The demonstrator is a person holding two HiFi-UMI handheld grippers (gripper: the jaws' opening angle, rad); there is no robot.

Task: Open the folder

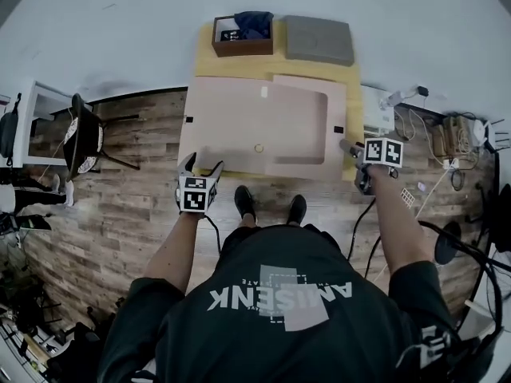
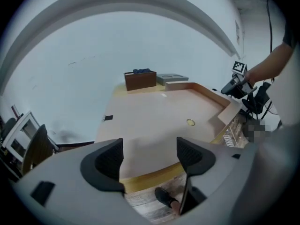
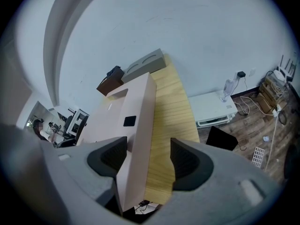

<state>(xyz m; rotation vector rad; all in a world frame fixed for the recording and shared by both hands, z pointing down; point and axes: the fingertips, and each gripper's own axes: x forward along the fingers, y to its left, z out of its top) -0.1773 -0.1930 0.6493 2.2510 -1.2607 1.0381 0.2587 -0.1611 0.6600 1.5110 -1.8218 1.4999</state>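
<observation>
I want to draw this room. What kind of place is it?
Probably an office or workroom: a black office chair and tangled cables on the wood floor, and a big folder on a table.

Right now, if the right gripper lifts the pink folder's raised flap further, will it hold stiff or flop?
Probably stiff: the flap stands straight between the right gripper's jaws, with no sag. Likely light for its size, since it looks like thin board. The folder may slide on the smooth table if pushed.
</observation>
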